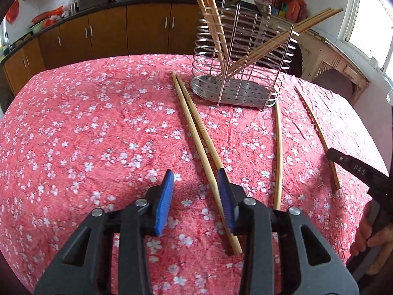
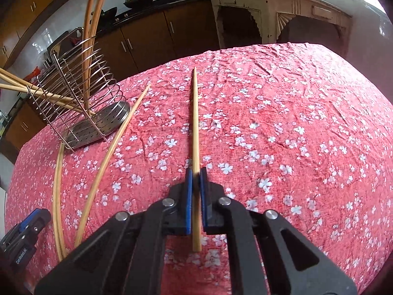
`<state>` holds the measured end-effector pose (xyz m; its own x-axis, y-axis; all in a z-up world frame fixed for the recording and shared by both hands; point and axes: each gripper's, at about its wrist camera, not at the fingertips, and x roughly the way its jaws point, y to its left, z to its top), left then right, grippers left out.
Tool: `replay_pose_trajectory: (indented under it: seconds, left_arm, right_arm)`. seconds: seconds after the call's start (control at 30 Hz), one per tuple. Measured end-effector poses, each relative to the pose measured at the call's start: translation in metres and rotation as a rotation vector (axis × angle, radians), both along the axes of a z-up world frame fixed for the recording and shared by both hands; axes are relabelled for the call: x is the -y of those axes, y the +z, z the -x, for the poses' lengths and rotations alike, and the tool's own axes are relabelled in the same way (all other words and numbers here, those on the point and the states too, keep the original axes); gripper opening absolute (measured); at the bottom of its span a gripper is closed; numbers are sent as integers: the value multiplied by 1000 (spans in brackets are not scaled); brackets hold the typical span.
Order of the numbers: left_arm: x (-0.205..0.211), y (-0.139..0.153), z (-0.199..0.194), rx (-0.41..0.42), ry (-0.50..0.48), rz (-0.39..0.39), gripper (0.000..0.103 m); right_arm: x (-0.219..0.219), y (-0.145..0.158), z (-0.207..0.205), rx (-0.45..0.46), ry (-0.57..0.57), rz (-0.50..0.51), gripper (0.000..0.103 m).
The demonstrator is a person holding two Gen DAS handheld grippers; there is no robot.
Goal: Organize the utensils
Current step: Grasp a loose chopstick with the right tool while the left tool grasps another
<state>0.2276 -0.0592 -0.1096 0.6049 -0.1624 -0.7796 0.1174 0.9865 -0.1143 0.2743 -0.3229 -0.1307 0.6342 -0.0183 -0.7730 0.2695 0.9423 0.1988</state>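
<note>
A wire utensil holder [image 1: 235,93] stands on the red flowered tablecloth with several wooden chopsticks [image 1: 211,17] leaning in it. A pair of chopsticks [image 1: 194,132] lies in front of it, running between the jaws of my left gripper [image 1: 195,172]. Those jaws stand apart: the right pad is beside the pair and the left pad is clear of it. A single chopstick [image 1: 278,157] lies further right. My right gripper [image 2: 196,172] is shut on another chopstick [image 2: 195,113], which points away across the cloth. The holder [image 2: 98,127] is to its left.
Two loose chopsticks [image 2: 118,137] lie between the right gripper and the holder. A hand [image 1: 368,233] holds the right gripper's handle. Brown kitchen cabinets [image 1: 147,29] and a worn white sideboard [image 2: 282,12] stand beyond the table's far edge.
</note>
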Motion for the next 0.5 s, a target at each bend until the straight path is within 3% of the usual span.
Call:
replay_pose_trajectory:
  seconds: [0.1, 0.13, 0.27, 0.5]
  left_arm:
    - [3, -3, -5, 7, 11, 0, 21]
    - [4, -4, -7, 4, 19, -13, 10]
    - [-9, -7, -16, 2, 70, -21, 7]
    - [-69, -9, -23, 1, 141, -42, 7]
  right_arm:
    - [-7, 3, -2, 1, 20, 4, 7]
    - [-11, 3, -3, 2, 31, 12, 7]
    - [-10, 2, -3, 10, 67, 27, 7]
    - [1, 2, 0, 11, 66, 31, 7]
